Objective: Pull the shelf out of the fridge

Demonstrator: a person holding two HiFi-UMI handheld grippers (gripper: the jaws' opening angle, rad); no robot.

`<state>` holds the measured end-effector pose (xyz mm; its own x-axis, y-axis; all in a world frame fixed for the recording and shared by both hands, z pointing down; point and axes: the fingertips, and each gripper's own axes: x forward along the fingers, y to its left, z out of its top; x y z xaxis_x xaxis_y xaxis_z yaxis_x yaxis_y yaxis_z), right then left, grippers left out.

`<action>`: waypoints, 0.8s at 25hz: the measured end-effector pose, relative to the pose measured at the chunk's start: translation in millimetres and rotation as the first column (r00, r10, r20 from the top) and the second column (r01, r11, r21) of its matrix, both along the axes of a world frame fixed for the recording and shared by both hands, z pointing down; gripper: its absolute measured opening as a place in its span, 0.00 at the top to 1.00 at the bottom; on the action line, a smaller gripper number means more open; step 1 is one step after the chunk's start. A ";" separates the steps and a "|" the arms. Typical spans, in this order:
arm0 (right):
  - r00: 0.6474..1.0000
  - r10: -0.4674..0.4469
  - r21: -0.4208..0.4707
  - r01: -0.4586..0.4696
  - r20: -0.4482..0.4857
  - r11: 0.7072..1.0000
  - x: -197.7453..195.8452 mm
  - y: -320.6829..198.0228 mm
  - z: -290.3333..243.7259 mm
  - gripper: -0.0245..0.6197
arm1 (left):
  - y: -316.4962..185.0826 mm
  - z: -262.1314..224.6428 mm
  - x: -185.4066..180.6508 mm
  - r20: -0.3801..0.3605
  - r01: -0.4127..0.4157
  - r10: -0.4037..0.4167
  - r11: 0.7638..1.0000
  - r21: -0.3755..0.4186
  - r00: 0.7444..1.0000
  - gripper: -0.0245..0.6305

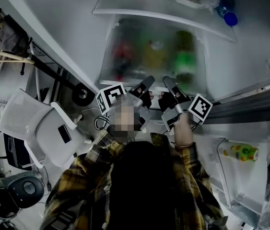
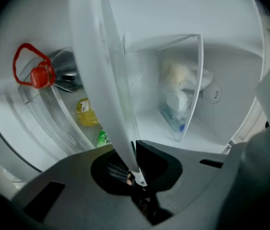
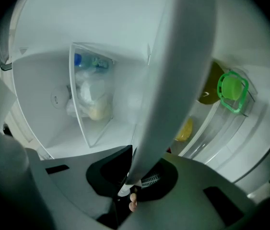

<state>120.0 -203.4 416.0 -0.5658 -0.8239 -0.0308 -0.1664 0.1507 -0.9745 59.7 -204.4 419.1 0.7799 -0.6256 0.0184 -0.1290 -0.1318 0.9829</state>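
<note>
The frosted glass shelf lies low in the open fridge, with bottles showing blurred beneath it. Both grippers are shut on its front edge, side by side: the left gripper and the right gripper. In the left gripper view the shelf's white rim runs down into the left gripper, pinched between the jaws. In the right gripper view the same rim drops into the right gripper, also clamped. Under the shelf I see a red-capped bottle and a green-capped bottle.
A higher glass shelf carries a plastic bag and a blue-capped bottle. The fridge door stands open at the right with a yellow-green bottle in its bin. A white chair stands close on the left.
</note>
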 end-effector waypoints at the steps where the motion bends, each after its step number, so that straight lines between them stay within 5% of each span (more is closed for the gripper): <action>1: 1.000 -0.001 0.000 0.001 0.001 1.000 -0.6 2.0 0.1 0.90 | 1.9 0.2 -0.4 0.000 0.000 0.000 1.000 0.000 1.000 0.92; 20: 1.000 -0.022 0.001 0.022 0.007 1.000 -10.2 38.2 -3.6 0.90 | 38.1 -2.8 -8.1 0.003 -0.018 0.018 1.000 -0.007 1.000 0.92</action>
